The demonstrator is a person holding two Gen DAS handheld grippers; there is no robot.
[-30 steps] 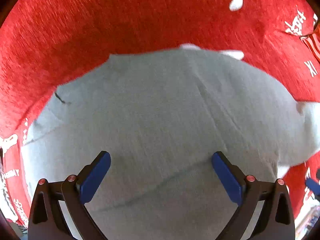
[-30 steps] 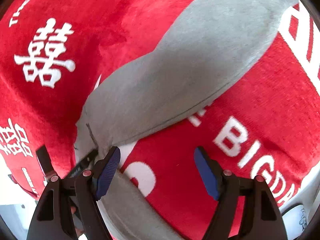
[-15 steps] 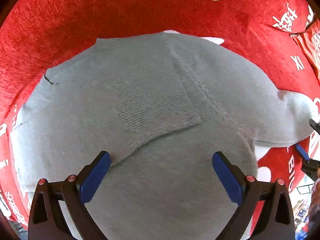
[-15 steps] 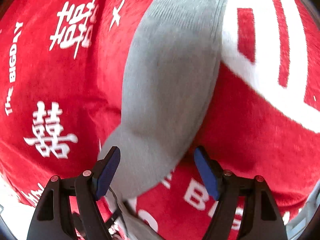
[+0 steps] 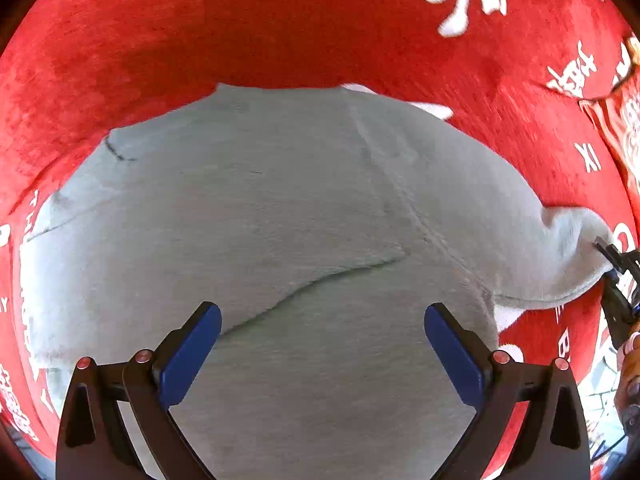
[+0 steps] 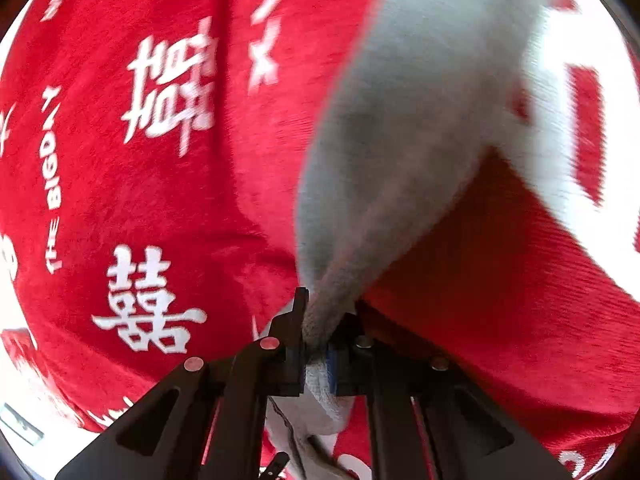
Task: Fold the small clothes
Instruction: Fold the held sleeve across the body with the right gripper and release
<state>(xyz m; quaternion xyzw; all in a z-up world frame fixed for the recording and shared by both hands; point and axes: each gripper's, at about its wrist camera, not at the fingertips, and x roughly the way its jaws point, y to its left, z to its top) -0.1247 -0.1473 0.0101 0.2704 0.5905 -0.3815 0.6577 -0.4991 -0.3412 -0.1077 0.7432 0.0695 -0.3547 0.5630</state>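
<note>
- Left wrist view: my left hand-held gripper (image 5: 322, 344) hovers open above the grey garment (image 5: 260, 240), which lies spread on the red cloth (image 5: 240, 32); its sleeve (image 5: 568, 256) trails right toward the right hand-held gripper (image 5: 616, 276).
- Right wrist view alone shows that gripper clamped on the sleeve end; I fear a thin bite slips, or an unpinned body drags.

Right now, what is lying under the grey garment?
The grey garment lies on a red cloth with white printed characters, which shows all around its edges. The right tool pinches one end. Anything directly beneath the garment's middle is covered.
</note>
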